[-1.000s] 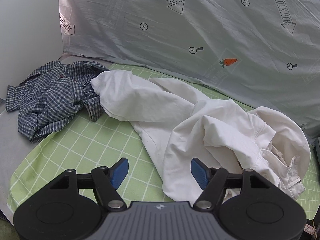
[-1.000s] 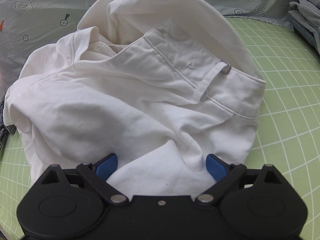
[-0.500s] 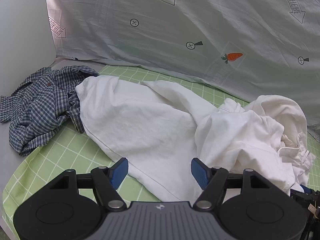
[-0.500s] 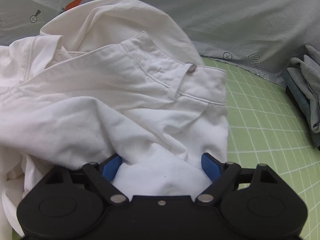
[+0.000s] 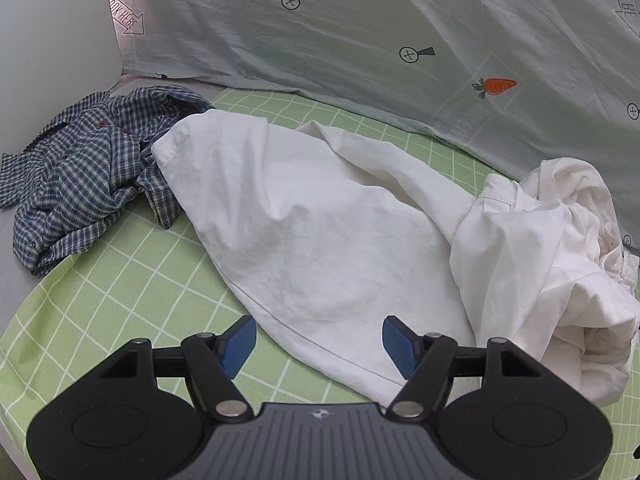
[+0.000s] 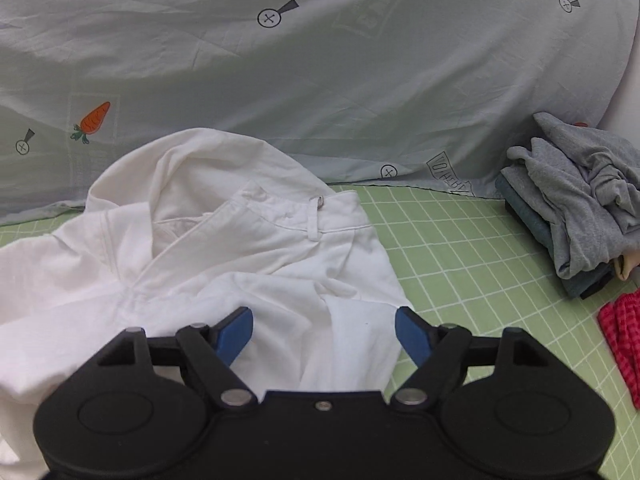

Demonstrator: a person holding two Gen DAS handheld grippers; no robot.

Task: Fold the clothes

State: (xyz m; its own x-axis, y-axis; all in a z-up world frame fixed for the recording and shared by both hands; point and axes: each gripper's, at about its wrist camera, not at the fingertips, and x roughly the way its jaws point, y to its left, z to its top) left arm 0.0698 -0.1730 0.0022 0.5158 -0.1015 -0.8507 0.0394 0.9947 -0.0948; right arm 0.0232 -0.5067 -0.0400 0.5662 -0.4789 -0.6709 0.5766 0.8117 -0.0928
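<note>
White trousers [image 5: 320, 232] lie spread across the green grid mat [image 5: 120, 280], one leg stretched flat, waistband bunched, apparently so they can be straightened before folding. Left gripper [image 5: 316, 340] hangs with jaws spread just above the leg's near hem, fabric below but not pinched. Right gripper [image 6: 324, 332] hovers over the crumpled waist end [image 6: 280, 220], jaws closing, pads not pressing cloth. Checked shirt [image 5: 92, 168] waits beyond the leg's far end; folded grey garments [image 6: 580, 200] sit well right.
</note>
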